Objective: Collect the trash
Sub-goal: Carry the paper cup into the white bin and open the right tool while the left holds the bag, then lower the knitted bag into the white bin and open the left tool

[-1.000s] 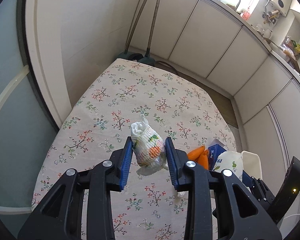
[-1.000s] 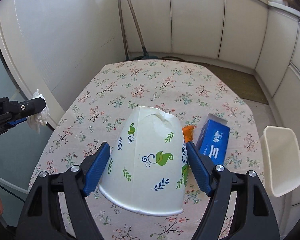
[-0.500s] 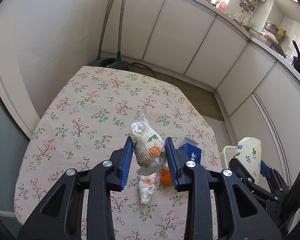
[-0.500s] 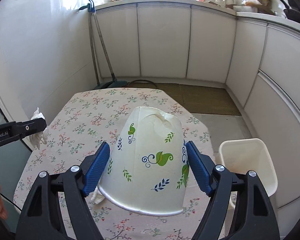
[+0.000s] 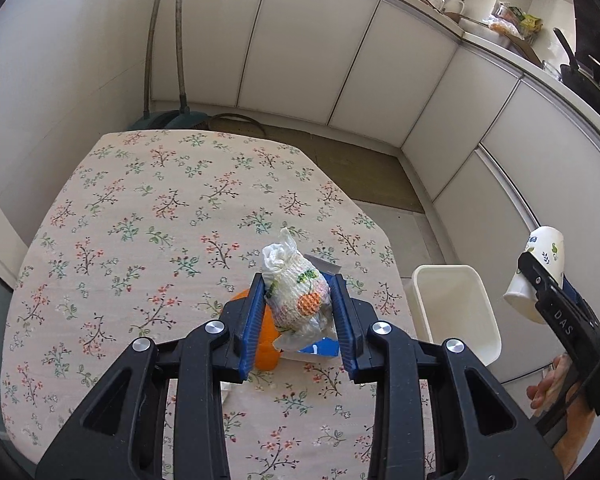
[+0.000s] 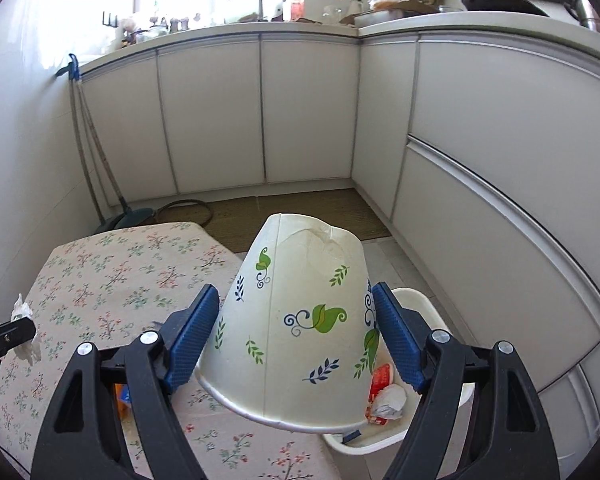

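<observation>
A: While your left gripper [image 5: 299,312] hangs over the floral table [image 5: 148,216], what do its blue pads pinch?

B: You have a crumpled wrapper [image 5: 298,296] with an orange print squeezed between them, its twisted tip pointing toward twelve o'clock. Under it on the cloth lie an orange piece [image 5: 266,344] at about eight o'clock of the wrapper and a blue box [image 5: 320,350] at about five o'clock.

A: And further right?

B: Your white bin [image 5: 456,312] stands on the floor just beside the table edge, at three o'clock of the wrapper. Your right gripper [image 6: 296,336] is clamped on a paper cup [image 6: 300,320], held upside down with its dented bottom at twelve o'clock.

A: Where is that cup against the bin?

B: In the right wrist view it hangs over the bin's near left part, and crumpled trash [image 6: 386,400] lies inside at four o'clock of the cup.
</observation>
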Motion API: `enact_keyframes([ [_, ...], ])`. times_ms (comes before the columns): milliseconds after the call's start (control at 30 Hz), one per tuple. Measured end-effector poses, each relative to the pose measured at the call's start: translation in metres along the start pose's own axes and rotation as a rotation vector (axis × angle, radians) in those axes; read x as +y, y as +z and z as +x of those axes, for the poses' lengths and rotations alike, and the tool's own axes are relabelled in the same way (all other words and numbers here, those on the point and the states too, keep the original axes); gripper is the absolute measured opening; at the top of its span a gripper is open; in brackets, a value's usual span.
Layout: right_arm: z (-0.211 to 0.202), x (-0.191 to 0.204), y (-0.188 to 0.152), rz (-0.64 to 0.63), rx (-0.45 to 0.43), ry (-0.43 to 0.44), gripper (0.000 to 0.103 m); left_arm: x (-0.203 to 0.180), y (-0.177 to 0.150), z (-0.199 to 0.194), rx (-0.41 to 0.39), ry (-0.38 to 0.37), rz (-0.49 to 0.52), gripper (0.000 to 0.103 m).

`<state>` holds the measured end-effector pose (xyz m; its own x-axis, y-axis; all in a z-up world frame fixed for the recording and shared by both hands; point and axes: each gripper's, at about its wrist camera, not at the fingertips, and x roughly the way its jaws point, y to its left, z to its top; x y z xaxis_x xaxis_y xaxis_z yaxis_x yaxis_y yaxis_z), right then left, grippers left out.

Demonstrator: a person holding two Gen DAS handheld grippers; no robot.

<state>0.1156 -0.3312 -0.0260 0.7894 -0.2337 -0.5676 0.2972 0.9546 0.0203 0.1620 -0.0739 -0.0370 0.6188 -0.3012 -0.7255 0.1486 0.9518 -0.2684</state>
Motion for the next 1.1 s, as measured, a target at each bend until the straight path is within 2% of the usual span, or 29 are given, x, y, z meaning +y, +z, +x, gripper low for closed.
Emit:
enact_keyframes([
  [233, 0.022, -0.057, 0.002, 0.109, -0.014, -0.171, 0.082, -0.035, -0.004, 0.015, 0.012, -0.037, 0.036, 0.031],
  [333, 0.024, -0.077, 0.005, 0.133, -0.019, -0.222, 0.093, -0.053, -0.005, 0.023, 0.015, -0.062, 0.054, 0.031],
  [433, 0.019, -0.096, 0.006, 0.169, -0.029, -0.254, 0.096, -0.074, -0.005, 0.03, 0.018, -0.091, 0.074, 0.031],
  [667, 0.008, -0.14, 0.007, 0.232, -0.017, -0.312, 0.096, -0.135, -0.009, 0.053, 0.03, -0.155, 0.155, 0.031],
  [900, -0.006, -0.183, 0.008, 0.298, -0.003, -0.363, 0.096, -0.202, -0.012, 0.085, 0.076, -0.212, 0.226, 0.031],
  [1100, -0.011, -0.223, -0.001, 0.369, 0.029, -0.409, 0.096, -0.242, -0.016, 0.109, 0.123, -0.246, 0.254, 0.032],
])
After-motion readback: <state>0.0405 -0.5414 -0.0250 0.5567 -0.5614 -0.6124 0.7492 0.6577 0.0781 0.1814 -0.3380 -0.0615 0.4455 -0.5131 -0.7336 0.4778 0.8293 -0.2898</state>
